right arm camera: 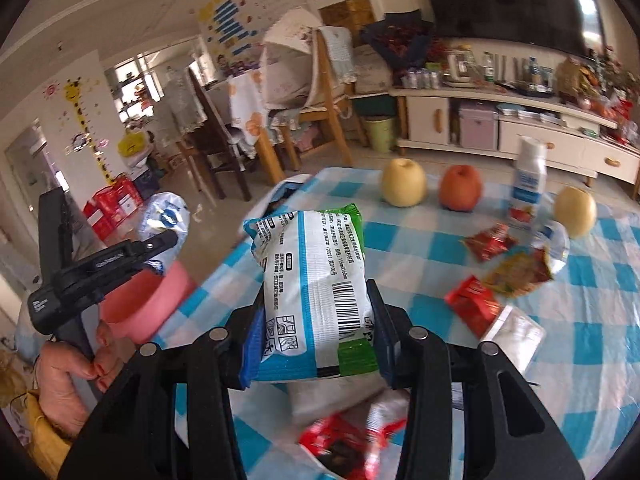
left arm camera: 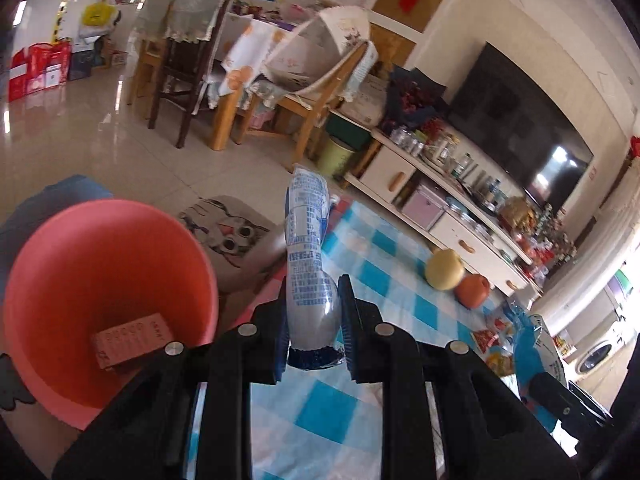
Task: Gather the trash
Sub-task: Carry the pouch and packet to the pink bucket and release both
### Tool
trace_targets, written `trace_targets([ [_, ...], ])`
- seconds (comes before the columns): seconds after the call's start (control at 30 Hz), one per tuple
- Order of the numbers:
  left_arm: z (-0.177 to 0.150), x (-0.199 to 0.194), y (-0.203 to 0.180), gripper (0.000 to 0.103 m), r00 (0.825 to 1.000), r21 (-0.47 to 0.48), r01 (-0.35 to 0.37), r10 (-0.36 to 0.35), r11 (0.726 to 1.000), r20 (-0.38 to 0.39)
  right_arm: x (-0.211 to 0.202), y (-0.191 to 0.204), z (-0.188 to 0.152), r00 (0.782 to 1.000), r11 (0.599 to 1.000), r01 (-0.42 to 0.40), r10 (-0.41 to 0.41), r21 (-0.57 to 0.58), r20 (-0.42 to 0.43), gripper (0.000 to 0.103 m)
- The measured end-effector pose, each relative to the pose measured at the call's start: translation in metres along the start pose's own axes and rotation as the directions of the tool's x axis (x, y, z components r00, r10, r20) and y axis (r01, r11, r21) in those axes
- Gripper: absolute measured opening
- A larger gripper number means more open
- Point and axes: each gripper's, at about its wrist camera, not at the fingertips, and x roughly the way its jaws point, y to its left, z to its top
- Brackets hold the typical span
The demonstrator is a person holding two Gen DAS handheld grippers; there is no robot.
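Note:
My left gripper (left arm camera: pixel 313 322) is shut on a crushed clear plastic bottle (left arm camera: pixel 308 252) with a blue-printed label, held above the table edge beside the pink bin (left arm camera: pixel 108 280). The bin holds a pink carton (left arm camera: pixel 132 340). My right gripper (right arm camera: pixel 316 320) is shut on a white, blue and green snack packet (right arm camera: pixel 314 284) above the checked tablecloth (right arm camera: pixel 580 320). In the right wrist view the left gripper (right arm camera: pixel 120 256) holds the bottle (right arm camera: pixel 164 220) over the bin (right arm camera: pixel 148 300). Red and yellow wrappers (right arm camera: pixel 492 264) and a silver packet (right arm camera: pixel 516 336) lie on the table.
Two yellow pears (right arm camera: pixel 402 182), a red apple (right arm camera: pixel 460 188) and an upright white bottle (right arm camera: pixel 528 184) stand at the table's far side. A cat-print stool (left arm camera: pixel 228 236) is beside the bin. Chairs (left arm camera: pixel 304 96) and a TV cabinet (left arm camera: pixel 440 208) lie beyond.

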Motion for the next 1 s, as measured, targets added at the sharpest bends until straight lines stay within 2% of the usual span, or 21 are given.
trace_targets([
  [0.1, 0.014, -0.003, 0.036, 0.024, 0.994, -0.061, -0.104, 0.105, 0.993, 0.022, 0.031, 0.053, 0.016, 0.995, 0.994, -0.097, 0.095, -0.058, -0.03, 0.046],
  [0.17, 0.021, -0.004, 0.058, 0.024, 0.985, -0.103, -0.169, 0.172, 0.98, 0.026, 0.055, 0.088, 0.026, 0.984, 0.982, -0.17, 0.166, -0.078, -0.062, 0.046],
  [0.27, 0.03, -0.005, 0.085, 0.024, 0.971, -0.153, -0.232, 0.238, 0.961, 0.019, 0.089, 0.138, 0.034, 0.966, 0.963, -0.244, 0.231, -0.116, -0.116, 0.046],
  [0.4, 0.04, -0.005, 0.12, 0.024, 0.96, -0.229, -0.274, 0.278, 0.934, -0.015, 0.135, 0.188, 0.038, 0.942, 0.941, -0.305, 0.276, -0.144, -0.189, 0.046],
  [0.5, 0.043, -0.005, 0.138, 0.024, 0.955, -0.268, -0.29, 0.294, 0.919, -0.028, 0.167, 0.21, 0.037, 0.92, 0.931, -0.348, 0.315, -0.114, -0.235, 0.046],
  [0.6, 0.045, -0.004, 0.151, 0.024, 0.948, -0.291, -0.313, 0.314, 0.904, -0.045, 0.192, 0.225, 0.034, 0.907, 0.925, -0.363, 0.324, -0.109, -0.27, 0.046],
  [0.63, 0.045, -0.003, 0.155, 0.028, 0.945, -0.302, -0.323, 0.321, 0.897, -0.055, 0.199, 0.231, 0.033, 0.901, 0.923, -0.37, 0.328, -0.108, -0.284, 0.046],
  [0.67, 0.045, -0.002, 0.158, 0.04, 0.945, -0.313, -0.325, 0.323, 0.892, -0.062, 0.206, 0.234, 0.032, 0.898, 0.921, -0.371, 0.325, -0.113, -0.297, 0.047],
  [0.77, 0.045, -0.006, 0.161, 0.064, 0.94, -0.333, -0.333, 0.337, 0.882, -0.048, 0.219, 0.244, 0.027, 0.899, 0.922, -0.362, 0.308, -0.136, -0.31, 0.049],
  [0.8, 0.044, -0.009, 0.159, 0.067, 0.94, -0.337, -0.33, 0.341, 0.882, -0.03, 0.221, 0.244, 0.027, 0.897, 0.92, -0.369, 0.316, -0.131, -0.309, 0.052],
  [0.83, 0.045, -0.011, 0.158, 0.072, 0.94, -0.343, -0.322, 0.34, 0.882, -0.009, 0.221, 0.243, 0.025, 0.899, 0.92, -0.371, 0.321, -0.129, -0.299, 0.06],
  [0.87, 0.043, -0.013, 0.155, 0.075, 0.94, -0.348, -0.316, 0.34, 0.883, 0.009, 0.218, 0.241, 0.025, 0.908, 0.923, -0.359, 0.311, -0.136, -0.28, 0.07],
  [0.93, 0.042, -0.015, 0.148, 0.076, 0.94, -0.344, -0.304, 0.339, 0.888, 0.045, 0.213, 0.238, 0.021, 0.934, 0.935, -0.314, 0.273, -0.166, -0.231, 0.078],
  [1.0, 0.042, -0.013, 0.138, 0.08, 0.943, -0.317, -0.284, 0.323, 0.905, 0.076, 0.199, 0.23, 0.02, 0.955, 0.944, -0.27, 0.237, -0.189, -0.18, 0.086],
])
